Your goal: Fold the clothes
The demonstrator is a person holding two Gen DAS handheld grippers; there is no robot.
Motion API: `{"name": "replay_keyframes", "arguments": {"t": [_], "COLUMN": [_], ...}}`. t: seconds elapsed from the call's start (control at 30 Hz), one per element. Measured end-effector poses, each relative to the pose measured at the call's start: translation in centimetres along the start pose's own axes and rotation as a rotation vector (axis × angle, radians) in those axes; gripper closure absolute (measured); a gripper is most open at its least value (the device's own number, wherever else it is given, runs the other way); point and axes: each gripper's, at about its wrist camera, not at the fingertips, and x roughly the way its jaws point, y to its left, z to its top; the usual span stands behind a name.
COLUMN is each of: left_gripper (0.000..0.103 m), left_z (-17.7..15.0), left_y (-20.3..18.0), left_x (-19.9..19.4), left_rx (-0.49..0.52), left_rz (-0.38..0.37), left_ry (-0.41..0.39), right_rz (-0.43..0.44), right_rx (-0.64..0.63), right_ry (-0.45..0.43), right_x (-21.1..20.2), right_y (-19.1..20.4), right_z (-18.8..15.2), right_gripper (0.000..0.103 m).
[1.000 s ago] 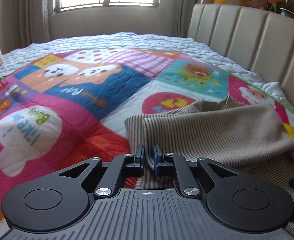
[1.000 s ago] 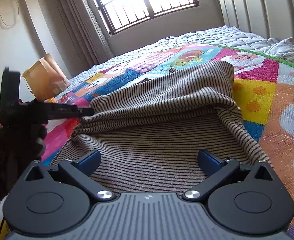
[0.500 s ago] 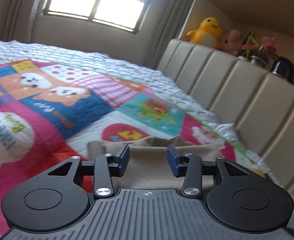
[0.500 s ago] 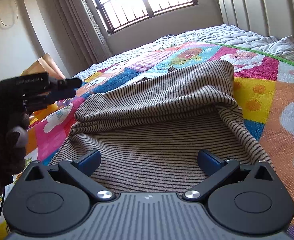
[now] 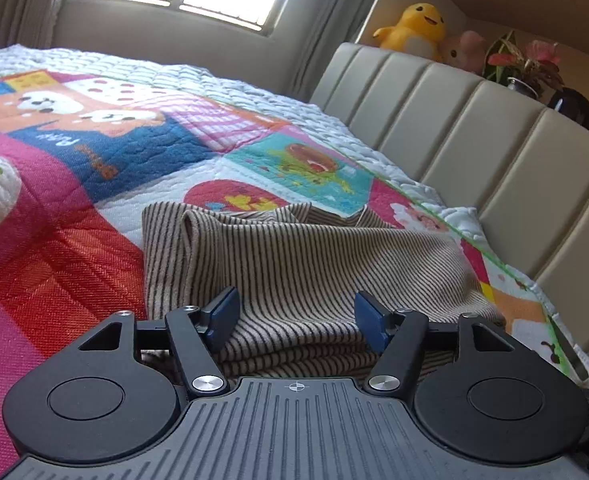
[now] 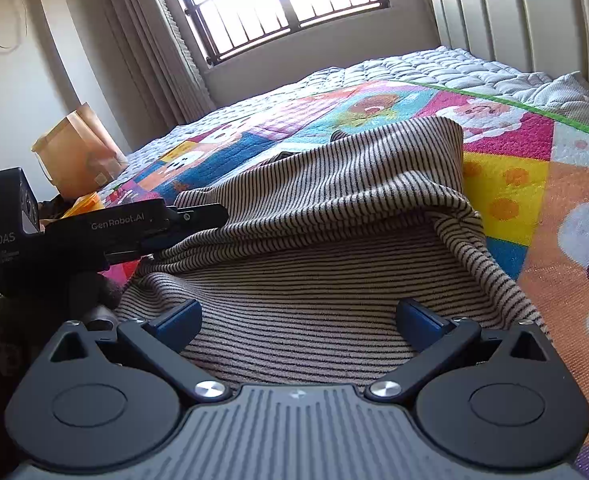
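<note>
— Left wrist view: what do you see of the left gripper (image 5: 296,312)?

— Its jaws are opening, blue pads apart, and the striped garment (image 5: 306,264) lies bunched between and beneath them, no pad pressing on it.

— Where does the garment sit?

— On the bed, over the colourful cartoon quilt (image 5: 66,184), near the padded beige headboard (image 5: 474,136). A folded layer is heaped over the flat part nearest the camera.

— And from the right wrist?

— The right gripper (image 6: 298,320) hangs low over the flat near part of the same cloth, jaws spread wide, nothing clamped. The left one comes in from the left side, its tips at the edge of the upper fold; a dark-gloved hand (image 6: 10,320) holds it.

— Anything else?

— A barred window (image 6: 278,4), a brown paper bag (image 6: 74,148) by the bed, a yellow plush (image 5: 414,26) above the headboard.
</note>
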Motion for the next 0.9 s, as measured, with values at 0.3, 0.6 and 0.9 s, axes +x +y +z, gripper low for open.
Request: {"name": "replay_keyframes", "arguments": {"t": [0.3,0.6,0.9], "left_gripper": [0.032,0.025,0.010], "left_z": [0.0,0.0,0.0], "left_y": [2.4,2.3,2.0], "left_x": [-0.7,-0.9,-1.5], "left_rx": [-0.124,-0.114,-0.102], "left_rz": [-0.095,-0.116,-0.143], "left_ry": [-0.024,-0.026,-0.054], "right_rz": [-0.060,-0.223,-0.260], "right_rx": [-0.092,-0.330,-0.321], "right_ry": [0.062,-0.002,0.017], "right_x": [0.6,0.6,12.9], "right_y": [1.3,1.8,0.5], "right_z": [0.8,8.6,15.2], "right_gripper": [0.000,0.062,0.063]}}
